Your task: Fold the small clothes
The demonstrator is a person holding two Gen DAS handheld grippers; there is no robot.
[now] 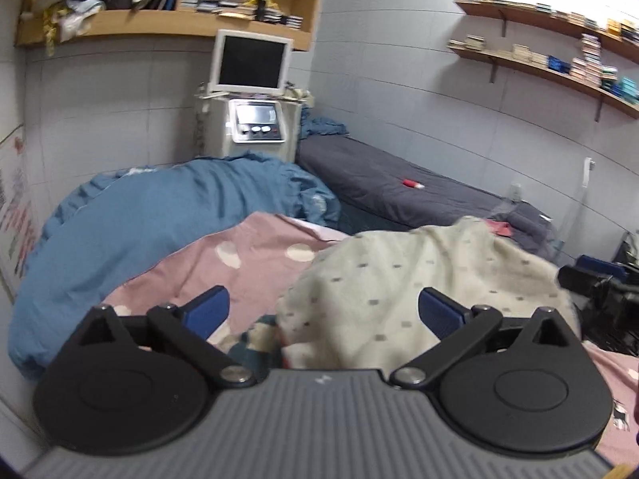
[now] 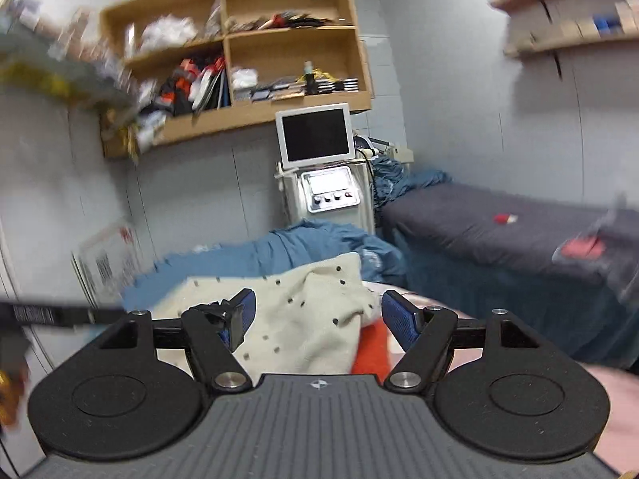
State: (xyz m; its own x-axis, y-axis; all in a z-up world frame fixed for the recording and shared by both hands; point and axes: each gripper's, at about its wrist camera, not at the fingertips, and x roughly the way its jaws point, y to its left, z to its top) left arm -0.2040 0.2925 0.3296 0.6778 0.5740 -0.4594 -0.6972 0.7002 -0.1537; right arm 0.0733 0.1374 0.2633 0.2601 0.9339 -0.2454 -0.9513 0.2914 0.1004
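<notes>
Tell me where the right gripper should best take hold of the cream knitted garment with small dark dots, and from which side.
Probably the raised fold at the far right corner of the cream knitted garment with small dark dots. It stands up from the pink bedcover, so the open right gripper could come from the near side, one pad on each face of the fold.

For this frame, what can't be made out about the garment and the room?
- Cream dotted garment: near edge hidden behind the left gripper body, left wrist view.
- Orange-red item: mostly under the garment, right wrist view; identity unclear.
- Wall shelves: motion-blurred, contents unreadable.
- Wall poster: cut by the edge.
</notes>
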